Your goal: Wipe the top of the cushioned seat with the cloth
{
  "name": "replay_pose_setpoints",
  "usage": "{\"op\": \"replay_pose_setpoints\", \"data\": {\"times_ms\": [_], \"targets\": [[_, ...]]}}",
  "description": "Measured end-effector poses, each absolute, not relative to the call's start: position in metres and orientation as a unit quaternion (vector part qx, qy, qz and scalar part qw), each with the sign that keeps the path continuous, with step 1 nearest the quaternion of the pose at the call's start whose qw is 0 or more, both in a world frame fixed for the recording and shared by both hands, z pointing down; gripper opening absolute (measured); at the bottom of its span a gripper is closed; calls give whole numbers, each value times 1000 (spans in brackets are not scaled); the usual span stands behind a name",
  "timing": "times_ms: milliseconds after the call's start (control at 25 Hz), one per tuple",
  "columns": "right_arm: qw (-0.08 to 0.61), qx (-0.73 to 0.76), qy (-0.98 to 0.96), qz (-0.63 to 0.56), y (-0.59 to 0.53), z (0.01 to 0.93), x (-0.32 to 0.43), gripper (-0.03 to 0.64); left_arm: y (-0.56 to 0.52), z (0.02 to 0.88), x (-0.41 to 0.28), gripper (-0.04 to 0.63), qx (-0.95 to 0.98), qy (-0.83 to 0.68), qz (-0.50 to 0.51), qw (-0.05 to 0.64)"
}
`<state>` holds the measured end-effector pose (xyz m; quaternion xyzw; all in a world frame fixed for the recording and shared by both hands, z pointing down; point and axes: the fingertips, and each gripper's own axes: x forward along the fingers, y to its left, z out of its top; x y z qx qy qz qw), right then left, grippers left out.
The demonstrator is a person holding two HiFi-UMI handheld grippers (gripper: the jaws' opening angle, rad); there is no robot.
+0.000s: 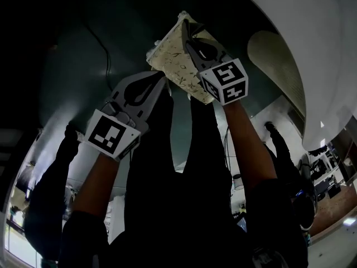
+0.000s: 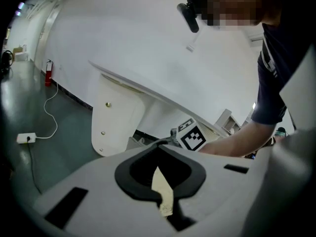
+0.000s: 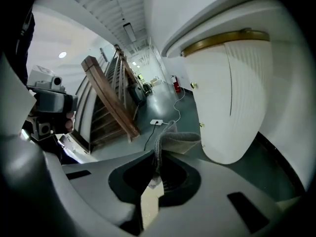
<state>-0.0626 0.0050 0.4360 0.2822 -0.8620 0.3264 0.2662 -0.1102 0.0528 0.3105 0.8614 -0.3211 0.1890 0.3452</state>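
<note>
Left gripper [image 1: 163,79] fingers pressed together, forearm outstretched | right gripper [image 1: 184,25] fingers clamping cloth [image 1: 170,57], forearm outstretched

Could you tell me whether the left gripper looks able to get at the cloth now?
Probably yes: the left gripper sits right at the edge of the cloth, which the right gripper holds, with nothing between; a pale strip in its shut jaws suggests it already pinches it.
</note>
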Motion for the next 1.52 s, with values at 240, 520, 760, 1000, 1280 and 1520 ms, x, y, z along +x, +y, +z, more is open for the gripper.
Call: {"op": "replay_pose_setpoints", "data": {"times_ms": [240, 520, 760, 1000, 1280, 1520], "targets": [[260, 272, -853, 363, -15, 496, -78, 32, 46, 333, -103, 8, 855, -332, 162, 363], [266, 309, -801, 437, -1, 557, -45, 33, 44, 360, -99, 8, 845, -333, 191, 372], [256, 346, -779, 456, 14, 564, -10, 32, 46, 367, -74, 8, 855, -305, 205, 367], [256, 376, -759, 465, 34, 568, 28, 33, 56, 370, -41, 8, 866, -268, 211, 365], [262, 400, -739, 475, 66, 567, 75, 32, 71, 369, -9, 8, 876, -234, 220, 360], [262, 418, -720, 487, 96, 569, 109, 33, 87, 368, 13, 8, 879, -218, 225, 359]]}}
